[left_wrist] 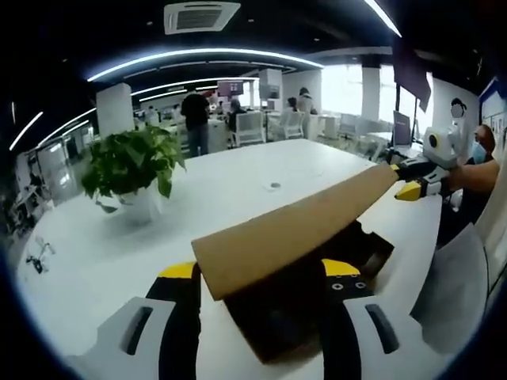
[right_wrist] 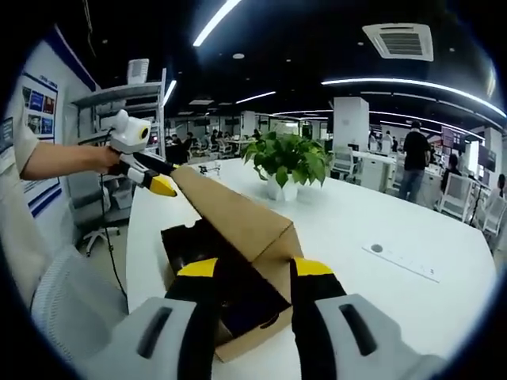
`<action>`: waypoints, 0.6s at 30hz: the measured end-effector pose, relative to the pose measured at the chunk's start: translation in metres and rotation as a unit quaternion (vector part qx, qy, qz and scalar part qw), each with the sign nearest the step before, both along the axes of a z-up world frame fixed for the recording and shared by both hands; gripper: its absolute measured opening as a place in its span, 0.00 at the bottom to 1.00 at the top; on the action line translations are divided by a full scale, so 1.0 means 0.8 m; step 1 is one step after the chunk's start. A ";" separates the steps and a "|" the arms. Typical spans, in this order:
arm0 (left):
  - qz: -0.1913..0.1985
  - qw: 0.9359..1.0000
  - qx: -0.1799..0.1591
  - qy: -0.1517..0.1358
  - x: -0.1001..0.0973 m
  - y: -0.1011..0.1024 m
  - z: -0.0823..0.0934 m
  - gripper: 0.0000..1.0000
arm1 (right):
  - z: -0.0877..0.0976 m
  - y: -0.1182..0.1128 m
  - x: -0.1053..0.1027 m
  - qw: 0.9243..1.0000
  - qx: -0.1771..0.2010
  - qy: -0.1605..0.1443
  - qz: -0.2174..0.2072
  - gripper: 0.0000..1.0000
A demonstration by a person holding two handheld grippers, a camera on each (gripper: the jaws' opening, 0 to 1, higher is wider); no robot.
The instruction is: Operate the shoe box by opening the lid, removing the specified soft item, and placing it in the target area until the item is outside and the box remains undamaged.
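A brown cardboard shoe box (left_wrist: pixel 379 261) (right_wrist: pixel 255 342) sits on the white table with its lid (left_wrist: pixel 293 229) (right_wrist: pixel 234 210) raised at a slant. Dark contents (right_wrist: pixel 238 305) lie inside, too dim to make out. My left gripper (left_wrist: pixel 260 269) stands with its jaws spread wide, and the lid's near end lies between and over them. My right gripper (right_wrist: pixel 255 267) is spread the same way at the opposite end. Each gripper appears at the lid's far corner in the other's view: the right gripper (left_wrist: pixel 412 188) and the left gripper (right_wrist: pixel 158 178), both touching the lid.
A potted green plant (left_wrist: pixel 131 166) (right_wrist: pixel 289 162) stands on the table (left_wrist: pixel 238 170) (right_wrist: pixel 396 214) beyond the box. A small round port (left_wrist: pixel 273 187) (right_wrist: pixel 376 248) sits in the tabletop. The person's arm (left_wrist: pixel 475 176) (right_wrist: pixel 63 158) reaches in. People and chairs (left_wrist: pixel 194 119) fill the back.
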State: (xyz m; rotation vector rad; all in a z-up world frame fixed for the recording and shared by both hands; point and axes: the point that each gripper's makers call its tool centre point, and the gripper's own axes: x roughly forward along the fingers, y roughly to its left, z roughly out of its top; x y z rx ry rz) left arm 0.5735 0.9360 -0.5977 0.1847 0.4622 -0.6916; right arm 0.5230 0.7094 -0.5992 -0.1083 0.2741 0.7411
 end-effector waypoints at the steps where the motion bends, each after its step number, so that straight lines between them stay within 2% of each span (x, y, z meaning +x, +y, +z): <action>1: 0.001 1.000 -0.001 -0.001 0.003 0.001 0.001 0.57 | 0.002 0.000 0.003 1.000 -0.001 -0.002 -0.001 0.31; 18: 0.003 1.000 -0.008 -0.023 0.051 -0.006 0.013 0.56 | 0.016 -0.009 0.047 1.000 -0.012 -0.016 -0.009 0.31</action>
